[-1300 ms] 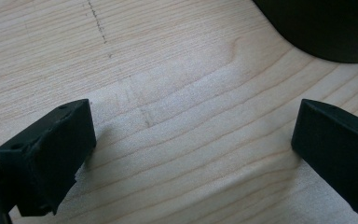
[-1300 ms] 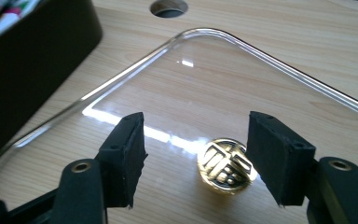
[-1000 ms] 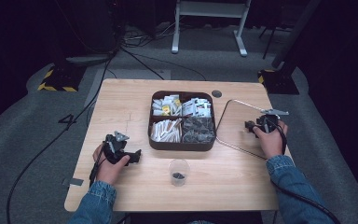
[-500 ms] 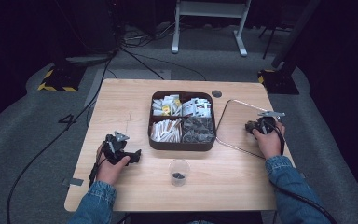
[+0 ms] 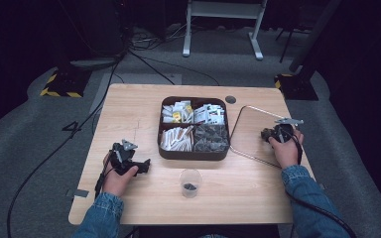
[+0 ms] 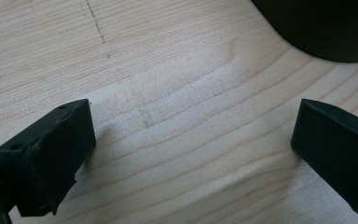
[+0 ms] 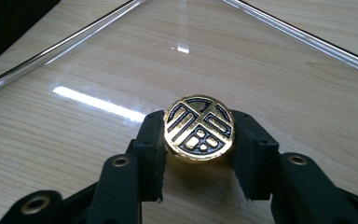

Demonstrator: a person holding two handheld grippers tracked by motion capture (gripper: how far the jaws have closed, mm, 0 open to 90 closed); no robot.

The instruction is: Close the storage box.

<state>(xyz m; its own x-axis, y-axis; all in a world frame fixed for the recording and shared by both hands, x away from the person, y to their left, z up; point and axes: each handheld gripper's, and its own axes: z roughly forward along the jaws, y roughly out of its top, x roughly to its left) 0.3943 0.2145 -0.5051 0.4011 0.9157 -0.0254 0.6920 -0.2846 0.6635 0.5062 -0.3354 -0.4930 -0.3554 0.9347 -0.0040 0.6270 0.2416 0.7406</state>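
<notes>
Item: round gold-and-black disc, embossed with a square pattern, perhaps a lid or a foil-wrapped coin; which cannot be told. It is seen at the centre of the right gripper view, lying flat and gripped at its two opposite edges by the right tool, whose jaws have just been closing and are now pressed on it. Being round, the disc has no long axis; its face is turned up toward the camera.

Position: the disc is held just above a clear glass tray, whose rim runs across the upper part of that view. In the high view the right tool is placed at the right middle of the frame, over the tray.

Left tool: lower left of the high view, well apart from the disc; jaws are set wide with only bare bench between them.

Surroundings: a dark four-compartment box of packets is set at the centre, directly left of the tray; a small clear cup with something dark in it stands below the box. Any carry leftward would be met first by the box wall.
</notes>
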